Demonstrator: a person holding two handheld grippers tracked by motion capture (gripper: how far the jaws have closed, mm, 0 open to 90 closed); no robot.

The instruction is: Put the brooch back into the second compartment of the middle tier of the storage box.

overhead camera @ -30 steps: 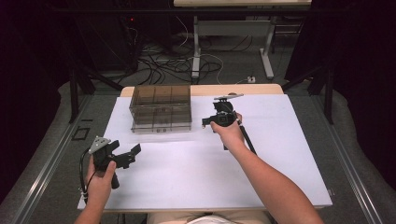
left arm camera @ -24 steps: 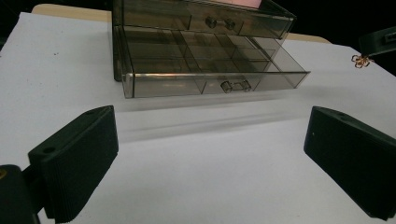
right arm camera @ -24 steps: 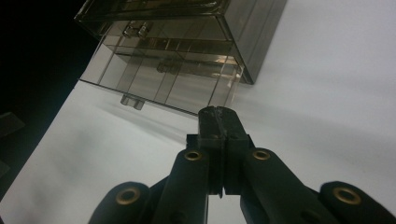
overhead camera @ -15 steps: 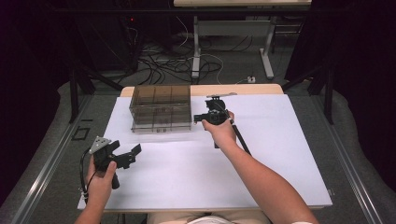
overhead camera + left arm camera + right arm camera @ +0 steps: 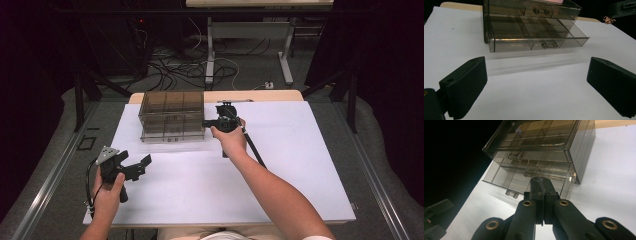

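Since a second ago my right gripper [image 5: 206, 122] has slid left to the drawer box [image 5: 172, 116] at the white table's [image 5: 300, 165] far left, jaws pressed together, empty. Its bottom drawer [image 5: 534, 42] sits pulled out; closing remains, I judge. My left gripper [image 5: 142, 163] waits, jaws spread. No readable writing.

The drawer box [image 5: 529, 25] loses its top at the left gripper view's upper edge; a small coppery thing [image 5: 608, 19] beside it is too small to identify; drawer contents are indiscernible.
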